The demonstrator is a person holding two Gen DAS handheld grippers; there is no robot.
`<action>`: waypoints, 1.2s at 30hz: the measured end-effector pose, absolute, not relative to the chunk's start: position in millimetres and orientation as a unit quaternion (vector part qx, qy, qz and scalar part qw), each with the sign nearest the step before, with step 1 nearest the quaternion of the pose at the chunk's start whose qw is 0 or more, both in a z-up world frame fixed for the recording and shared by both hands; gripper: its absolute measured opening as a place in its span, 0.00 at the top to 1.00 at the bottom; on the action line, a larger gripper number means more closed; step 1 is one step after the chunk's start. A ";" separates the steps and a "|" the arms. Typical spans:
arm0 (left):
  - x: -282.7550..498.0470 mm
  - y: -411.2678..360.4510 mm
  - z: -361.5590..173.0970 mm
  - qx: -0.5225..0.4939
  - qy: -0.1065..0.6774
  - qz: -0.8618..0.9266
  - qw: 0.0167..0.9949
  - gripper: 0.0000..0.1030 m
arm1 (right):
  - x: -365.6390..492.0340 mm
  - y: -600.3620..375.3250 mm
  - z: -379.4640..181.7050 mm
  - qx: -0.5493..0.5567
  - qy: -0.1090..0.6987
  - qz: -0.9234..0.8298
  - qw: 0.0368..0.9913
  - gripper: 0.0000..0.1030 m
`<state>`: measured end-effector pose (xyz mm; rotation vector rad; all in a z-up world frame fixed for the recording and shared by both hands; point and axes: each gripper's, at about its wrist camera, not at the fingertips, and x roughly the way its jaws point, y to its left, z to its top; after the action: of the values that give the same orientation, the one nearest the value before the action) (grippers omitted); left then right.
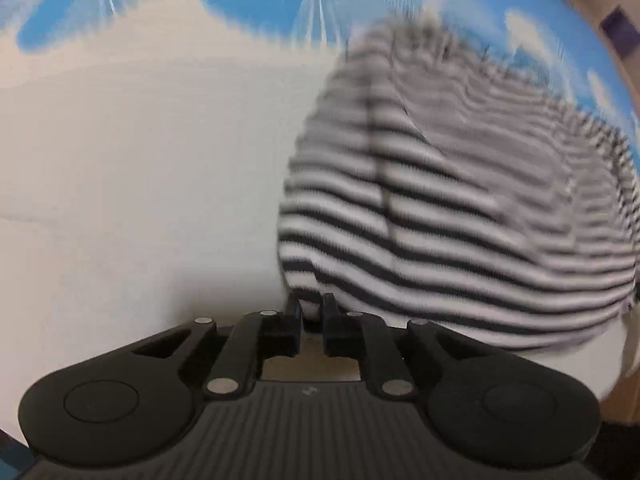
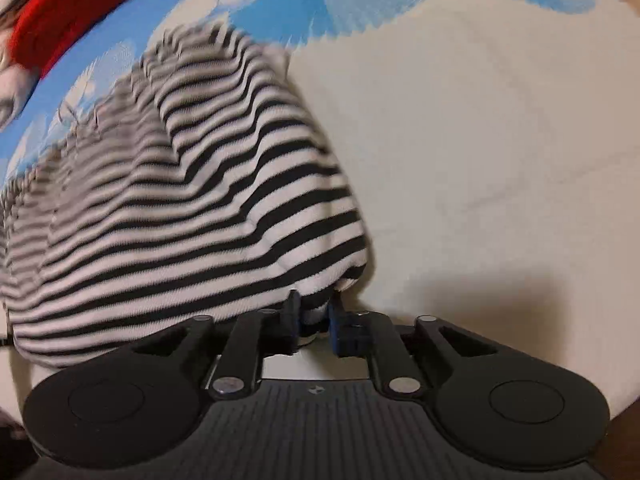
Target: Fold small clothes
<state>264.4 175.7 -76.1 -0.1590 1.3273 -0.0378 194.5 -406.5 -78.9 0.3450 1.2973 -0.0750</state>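
Nearest my lens on the left side is the black body of the left gripper (image 1: pixel 311 307), its linkage arms and round pivot caps filling the bottom of the view. Its two fingers stand close together, and a bit of the striped garment (image 1: pixel 460 216) sits pinched between them — I read that as clamped on the near hem. From there the black-and-white striped cloth spreads up and to the right in the left wrist view, blurred, with a dark seam line running down it.

On the right side, the right gripper (image 2: pixel 314 308) shows the same black frame along the bottom edge, with blue pads on its fingers. The pads sit on either side of a fold of the striped garment (image 2: pixel 192 200) and press on it, so this one is clamped on the near hem too. Here the cloth bulges up and to the left of the fingers, with rumpled ridges across the stripes.

The garment lies on a sheet (image 1: pixel 140 180) that is cream across the middle and printed with blue and white patches along its far edge. In the right wrist view a red cloth (image 2: pixel 76 12) lies at the upper left corner, beyond the garment and apart from it — I cannot tell what it is.
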 end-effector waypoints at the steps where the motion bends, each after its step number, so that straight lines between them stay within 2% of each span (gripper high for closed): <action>1: 262.8 174.9 -61.0 -0.066 0.582 -0.017 0.810 0.81 | 192.2 -407.3 -68.6 0.152 0.585 -0.049 0.795 0.73; 2: 261.6 172.2 -49.7 -0.064 0.554 -0.025 0.830 0.77 | 189.8 -405.6 -57.1 0.130 0.564 -0.060 0.814 0.69; 4: 261.7 161.0 -36.2 -0.082 0.518 -0.078 0.848 0.76 | 182.3 -393.6 -32.2 0.071 0.503 -0.060 0.859 0.68; 6: 264.0 139.6 -34.1 -0.087 0.509 -0.140 0.845 0.76 | 181.4 -382.9 -20.3 0.075 0.462 -0.008 0.884 0.68; 9: 265.6 98.0 -43.1 -0.041 0.519 -0.207 0.828 0.76 | 184.4 -348.5 -20.9 0.087 0.444 0.116 0.884 0.68; 11: 268.3 81.1 -64.0 -0.002 0.546 -0.213 0.810 0.74 | 188.6 -319.1 -31.3 0.060 0.450 0.172 0.874 0.66; 13: 277.4 79.6 -90.8 0.046 0.579 -0.166 0.797 0.72 | 197.6 -297.1 -58.1 0.028 0.495 0.195 0.846 0.65; 14: 282.4 86.5 -96.2 0.039 0.586 -0.145 0.796 0.69 | 200.0 -289.6 -73.8 -0.006 0.524 0.184 0.831 0.65; 16: 290.1 105.8 -90.6 -0.022 0.583 -0.106 0.805 0.72 | 204.4 -285.3 -92.9 -0.056 0.553 0.170 0.813 0.61; 19: 291.5 118.4 -66.9 -0.020 0.526 -0.060 0.848 0.73 | 214.0 -299.4 -73.2 -0.011 0.536 0.151 0.830 0.60; 21: 295.4 115.2 -56.9 -0.074 0.499 -0.110 0.856 0.73 | 217.6 -315.2 -54.7 0.036 0.485 0.143 0.862 0.59; 23: 300.0 94.3 -55.6 -0.082 0.487 -0.173 0.852 0.73 | 228.1 -323.5 -52.4 0.064 0.466 0.129 0.873 0.58; 26: 299.5 50.8 -71.7 -0.025 0.491 -0.228 0.840 0.71 | 244.0 -327.3 -74.3 0.041 0.490 0.089 0.866 0.58; 29: 317.7 40.3 -104.2 0.045 0.518 -0.154 0.840 0.69 | 255.3 -330.1 -107.6 -0.012 0.533 0.018 0.846 0.58; 32: 330.4 58.8 -94.3 -0.014 0.500 -0.102 0.860 0.73 | 260.1 -339.7 -101.9 0.020 0.524 0.002 0.852 0.58; 34: 329.2 60.7 -80.4 -0.025 0.463 -0.108 0.879 0.73 | 259.6 -345.2 -89.6 0.041 0.490 0.000 0.871 0.58; 36: 331.7 55.2 -85.5 -0.017 0.471 -0.117 0.874 0.72 | 259.8 -352.6 -89.1 0.048 0.476 -0.013 0.878 0.58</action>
<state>331.7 55.2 -85.5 -0.0360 0.9841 -0.2436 259.8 -352.6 -89.1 0.0999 0.9935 -0.0271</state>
